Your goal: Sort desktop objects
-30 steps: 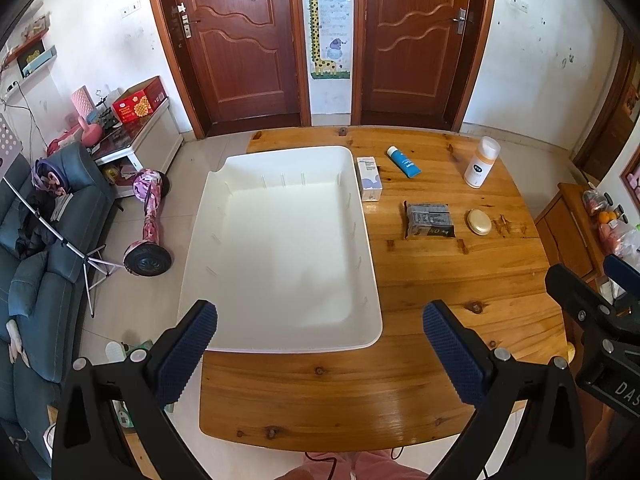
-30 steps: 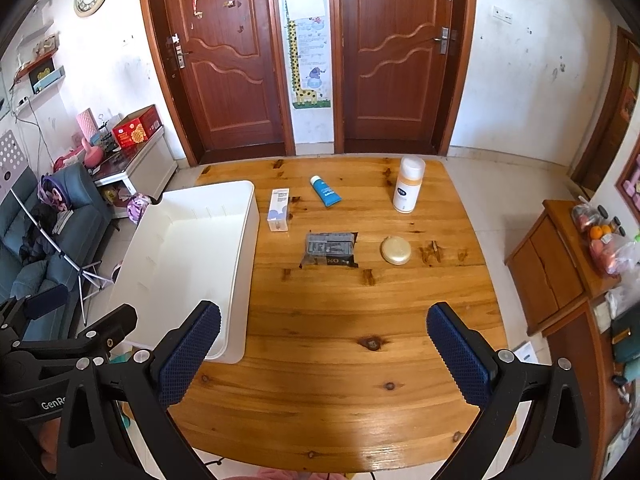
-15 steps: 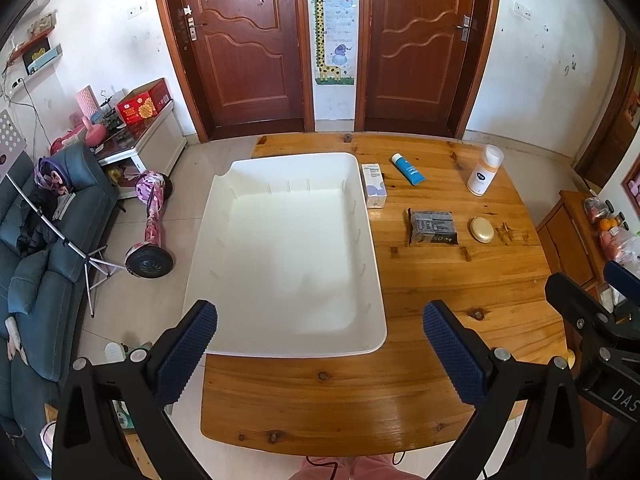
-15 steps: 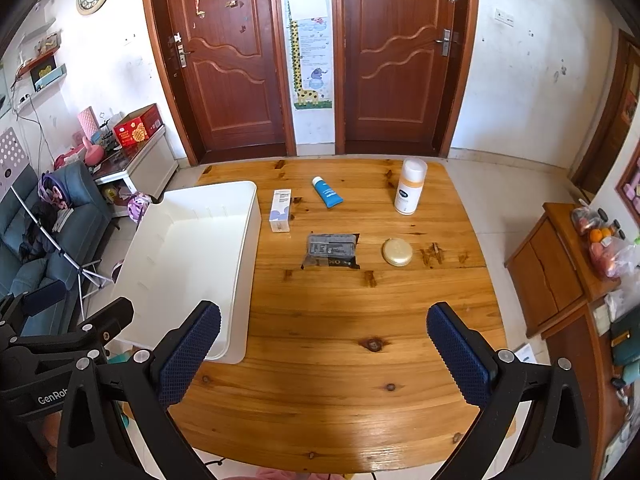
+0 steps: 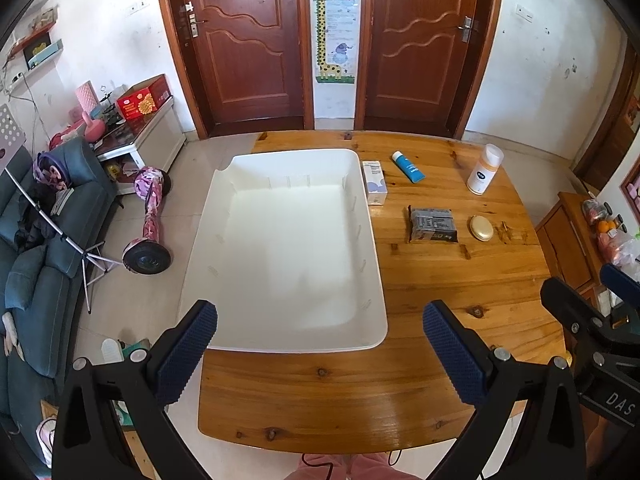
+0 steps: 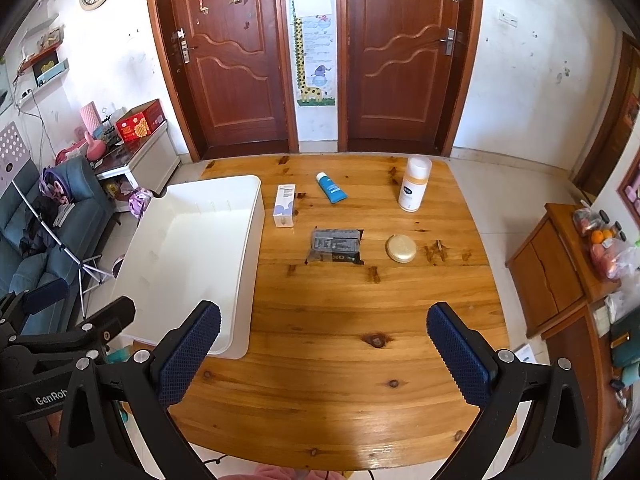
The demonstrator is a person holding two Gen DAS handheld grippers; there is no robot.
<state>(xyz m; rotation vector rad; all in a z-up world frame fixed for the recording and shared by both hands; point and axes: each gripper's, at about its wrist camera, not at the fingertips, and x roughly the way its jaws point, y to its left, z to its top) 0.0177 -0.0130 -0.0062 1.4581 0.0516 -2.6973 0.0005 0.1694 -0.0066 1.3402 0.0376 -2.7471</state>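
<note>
Hovering above the near edge of the wooden table (image 6: pixel 340 320), I hold my left gripper (image 5: pixel 320 344) and my right gripper (image 6: pixel 324 348) both wide open, with nothing between the jaws of either.

I judge that the sorting has not started. The white bin (image 5: pixel 292 240) on the left part of the table has only bare floor and walls inside; no object is in it.

Five things are still outside, all on the wood. From my right camera, the small white box (image 6: pixel 284 205) lies at about 11 o'clock, just beside the bin wall but apart from it. The blue tube (image 6: pixel 331 193) lies at 12 o'clock, further back. The white bottle (image 6: pixel 414 189) stands upright at 1 o'clock. Nearer to me, the dark packet (image 6: pixel 335 245) lies flat at 12 o'clock, and the round gold case (image 6: pixel 401 248) is near it on the right, not touching.

All five are left to move, so everything remains to do.
</note>
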